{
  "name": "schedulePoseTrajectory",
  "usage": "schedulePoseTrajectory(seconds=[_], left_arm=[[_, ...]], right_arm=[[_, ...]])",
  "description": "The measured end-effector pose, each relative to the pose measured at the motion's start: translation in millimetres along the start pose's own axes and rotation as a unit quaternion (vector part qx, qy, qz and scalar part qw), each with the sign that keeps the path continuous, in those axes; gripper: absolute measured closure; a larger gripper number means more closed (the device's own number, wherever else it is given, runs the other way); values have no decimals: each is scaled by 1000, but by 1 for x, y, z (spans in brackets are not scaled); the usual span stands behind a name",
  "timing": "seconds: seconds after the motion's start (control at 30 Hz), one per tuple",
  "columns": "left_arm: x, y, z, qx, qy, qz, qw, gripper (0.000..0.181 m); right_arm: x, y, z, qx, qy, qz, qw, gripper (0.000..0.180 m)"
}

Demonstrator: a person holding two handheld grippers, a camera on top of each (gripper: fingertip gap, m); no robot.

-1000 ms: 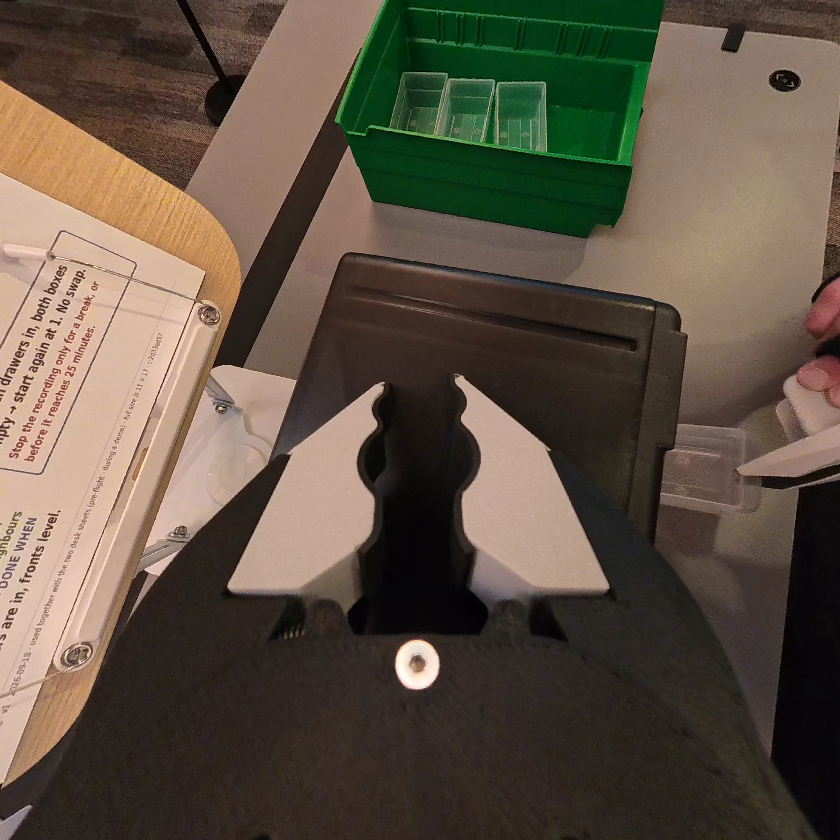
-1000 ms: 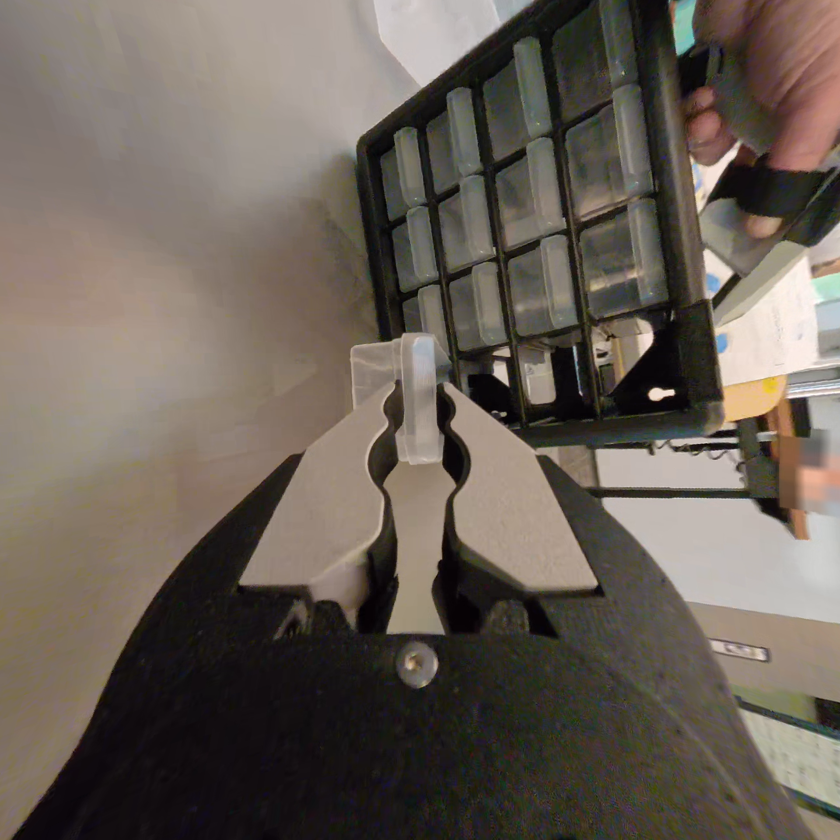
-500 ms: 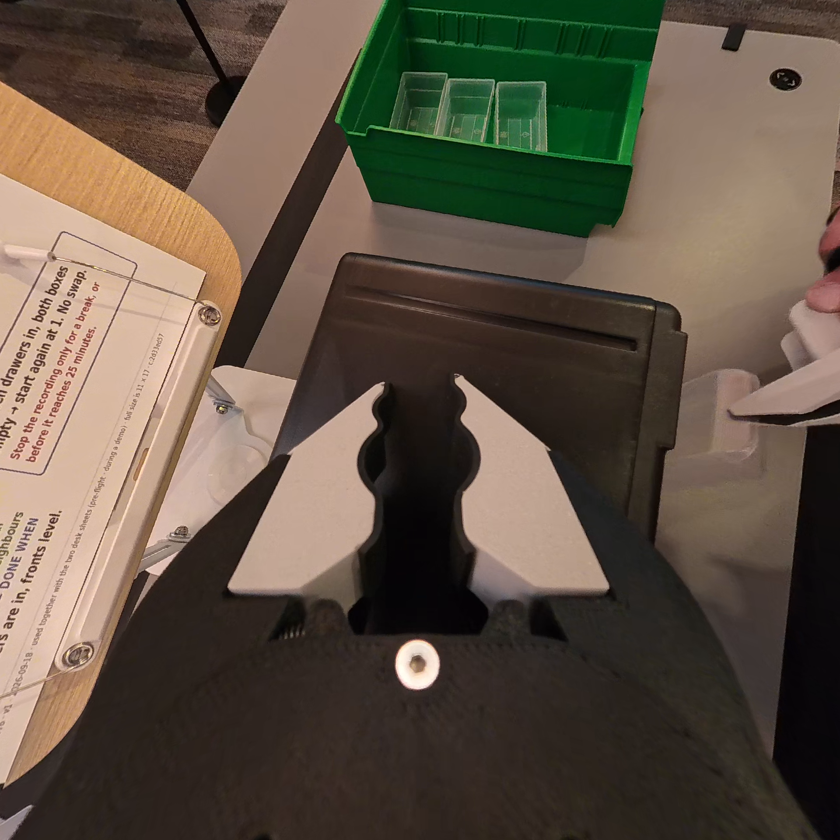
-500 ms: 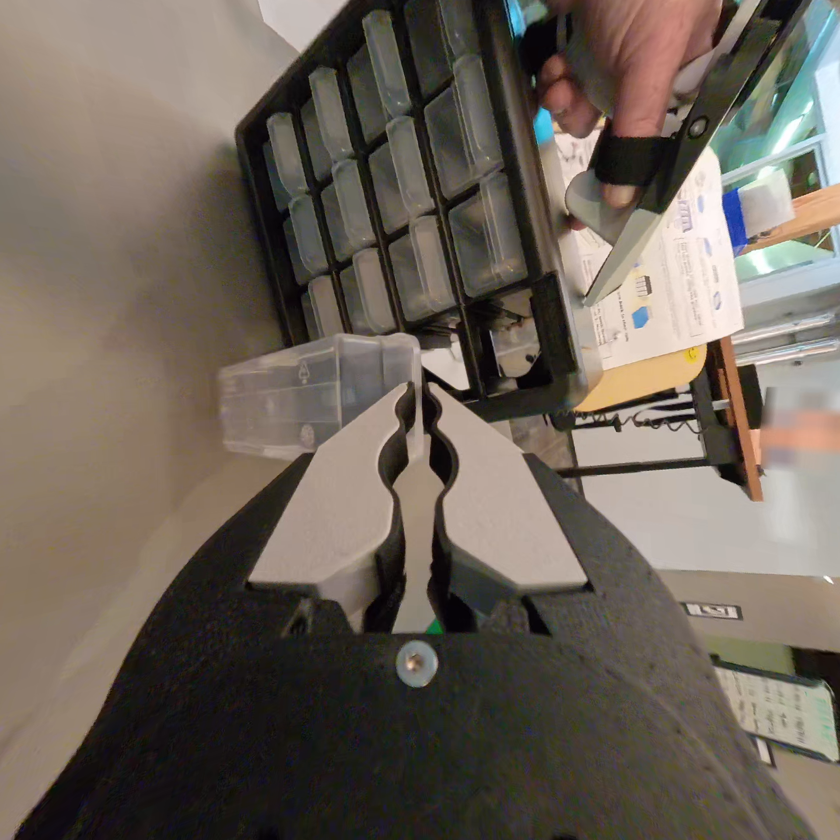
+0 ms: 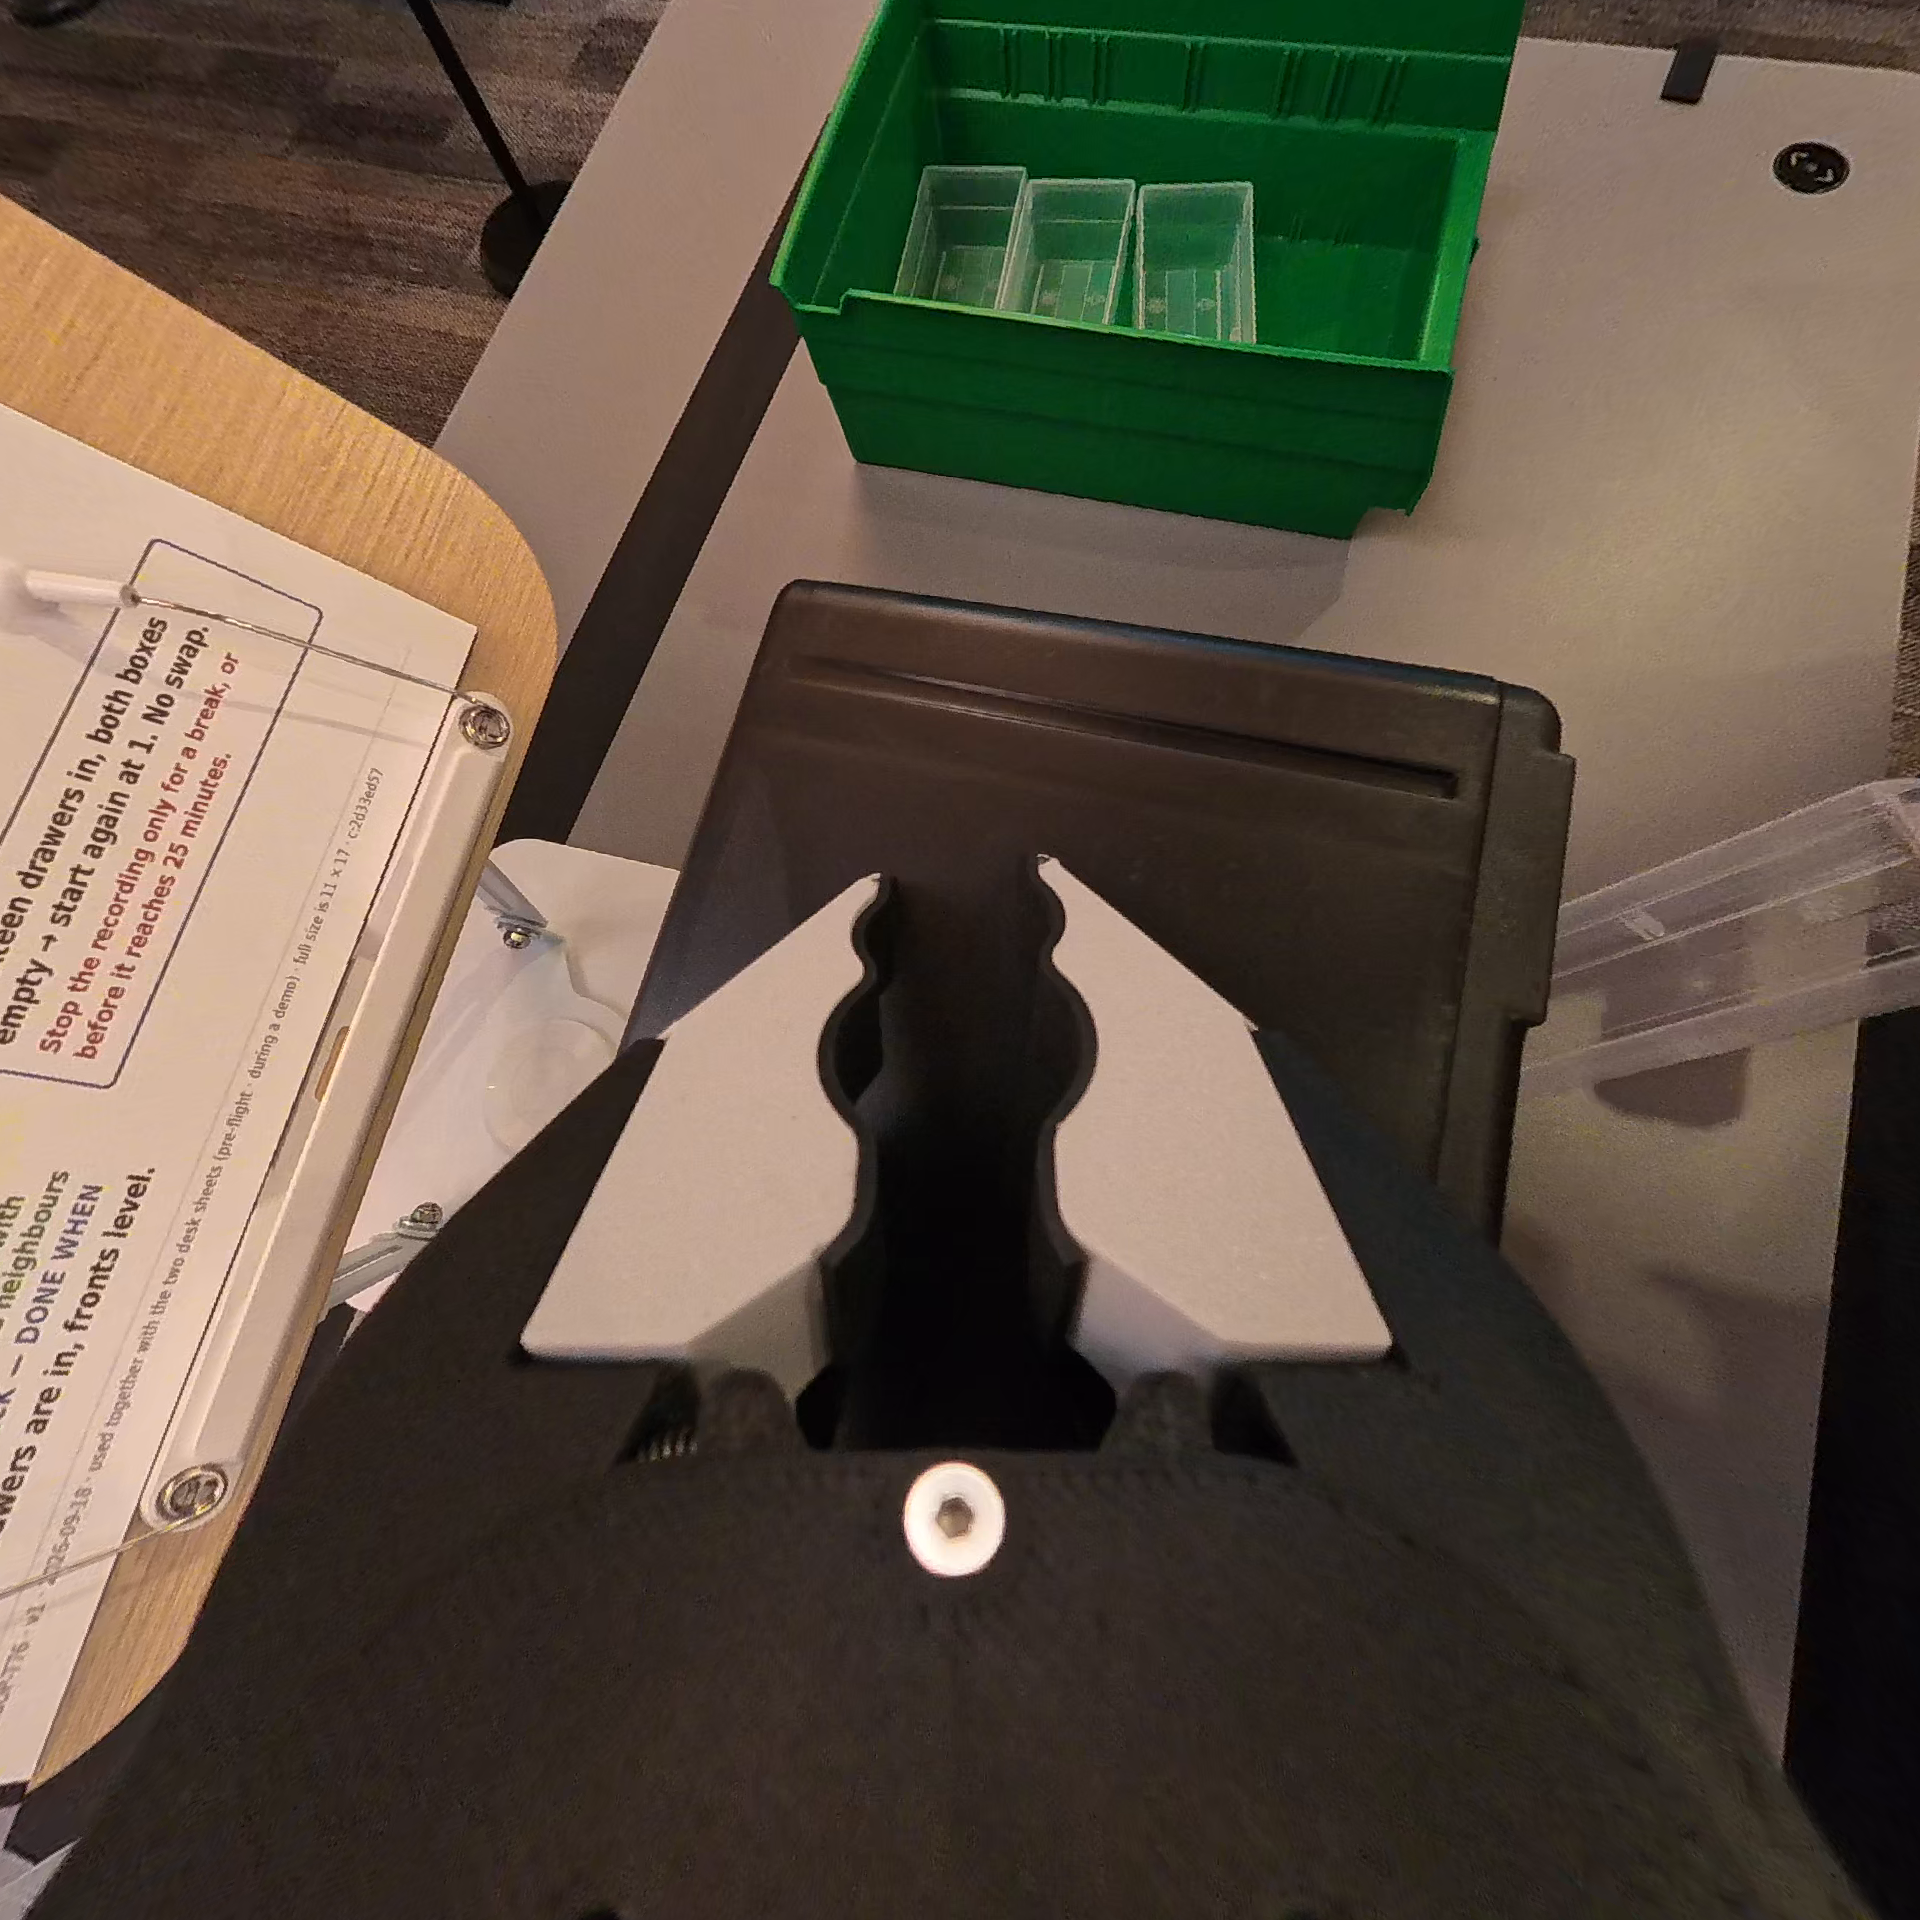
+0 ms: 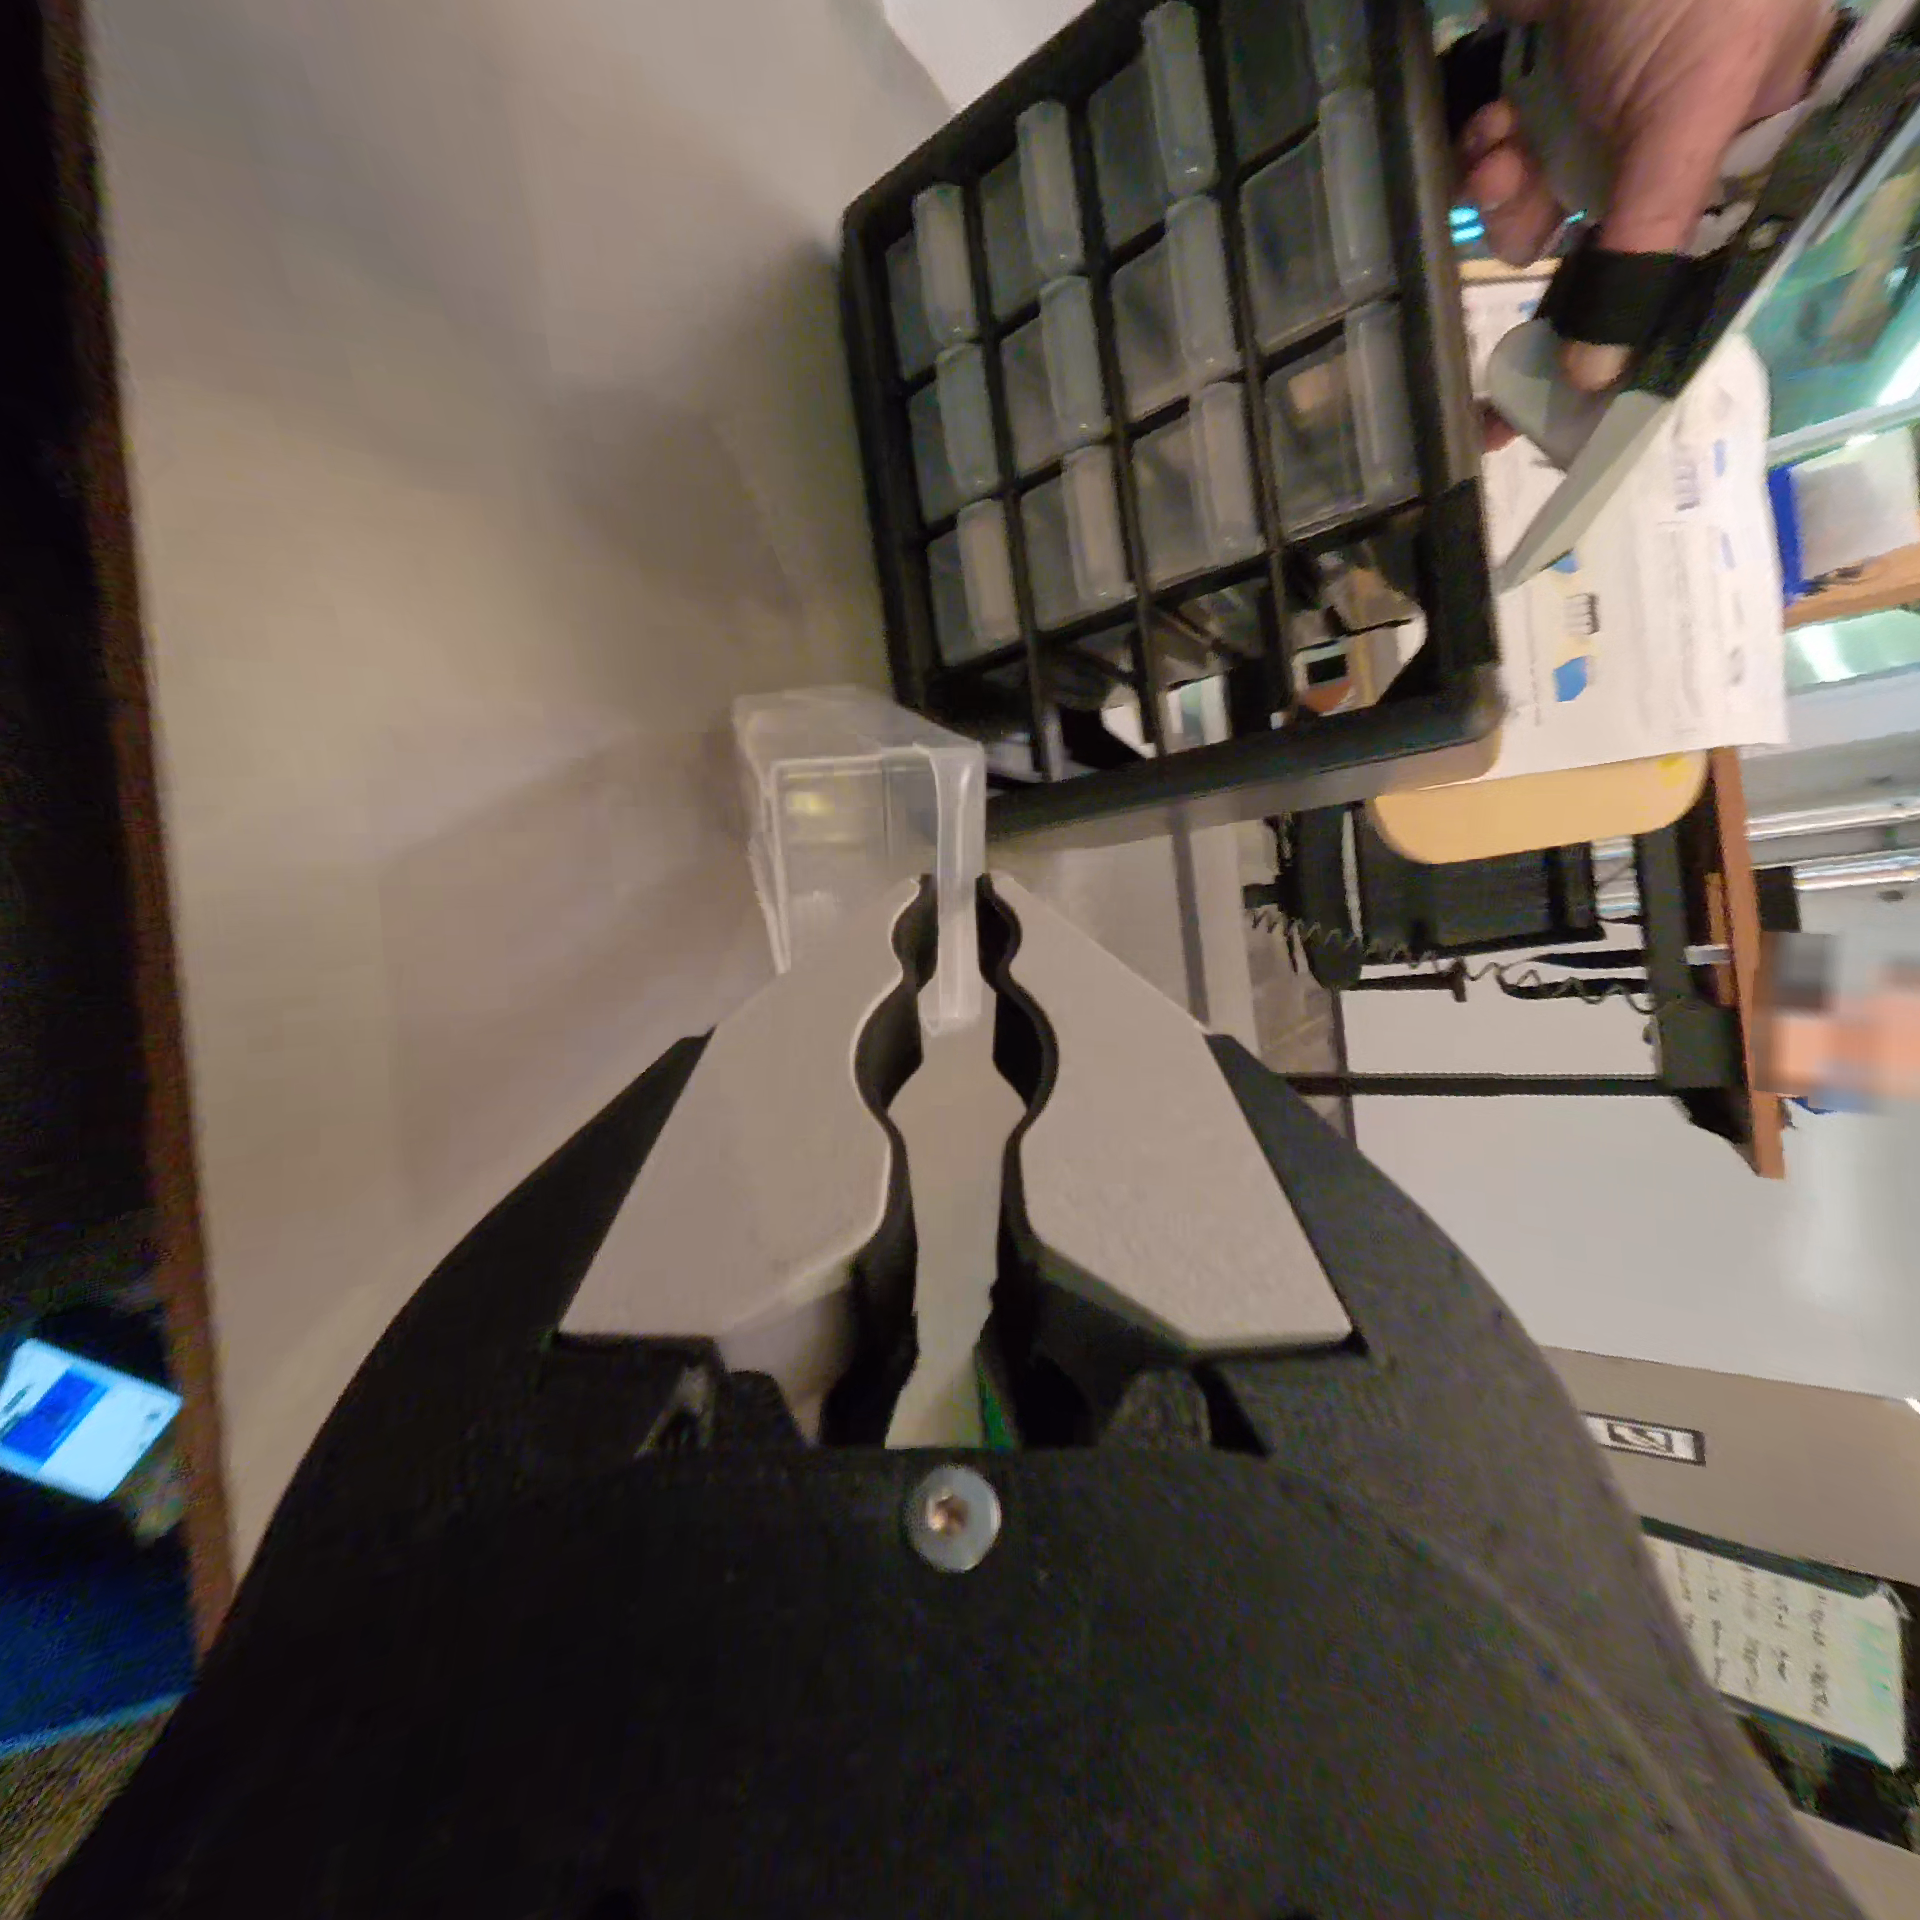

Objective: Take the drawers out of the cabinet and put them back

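Note:
The black cabinet (image 5: 1143,790) lies under my left gripper (image 5: 961,883), whose fingers are apart and rest on its top panel. In the right wrist view the cabinet (image 6: 1455,582) shows its grid front with several clear drawers in it and open slots in the row nearest me. My right gripper (image 6: 951,883) is shut on the front handle of a clear drawer (image 6: 852,800), held free of the cabinet beside its lower corner. The same drawer (image 5: 1714,914) shows tilted at the right of the left wrist view. A green bin (image 5: 1122,353) holds three clear drawers (image 5: 1081,249).
The grey table (image 5: 1662,520) carries the cabinet and bin. A wooden table with a printed sheet under a clear holder (image 5: 208,935) stands at the left. A hand (image 6: 1662,104) holds the left gripper on the cabinet. A lit screen (image 6: 73,1423) is at the lower left.
My right gripper has pulled the clear drawer fully out of the cabinet and drawn it away to the side. My left gripper has stayed on the cabinet top.

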State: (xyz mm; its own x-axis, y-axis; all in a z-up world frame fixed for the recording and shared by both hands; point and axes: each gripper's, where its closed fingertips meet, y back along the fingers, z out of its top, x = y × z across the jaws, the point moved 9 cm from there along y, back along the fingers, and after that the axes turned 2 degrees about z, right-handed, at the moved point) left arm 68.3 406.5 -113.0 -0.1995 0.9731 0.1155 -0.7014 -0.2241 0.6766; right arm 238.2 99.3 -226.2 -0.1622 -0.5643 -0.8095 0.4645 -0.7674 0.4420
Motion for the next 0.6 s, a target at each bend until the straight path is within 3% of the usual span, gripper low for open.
schedulePoseTrajectory(seconds=[0.37,0.5,0.6], left_arm=[[0,0,0,0,-3,2,1000,158],[0,0,0,0,-4,3,1000,158],[0,0,0,0,-2,1,1000,158]], right_arm=[[66,13,-28,83,-11,163,983,173],[67,15,-35,134,-40,217,966,144],[41,13,-20,116,-152,215,958,115]])
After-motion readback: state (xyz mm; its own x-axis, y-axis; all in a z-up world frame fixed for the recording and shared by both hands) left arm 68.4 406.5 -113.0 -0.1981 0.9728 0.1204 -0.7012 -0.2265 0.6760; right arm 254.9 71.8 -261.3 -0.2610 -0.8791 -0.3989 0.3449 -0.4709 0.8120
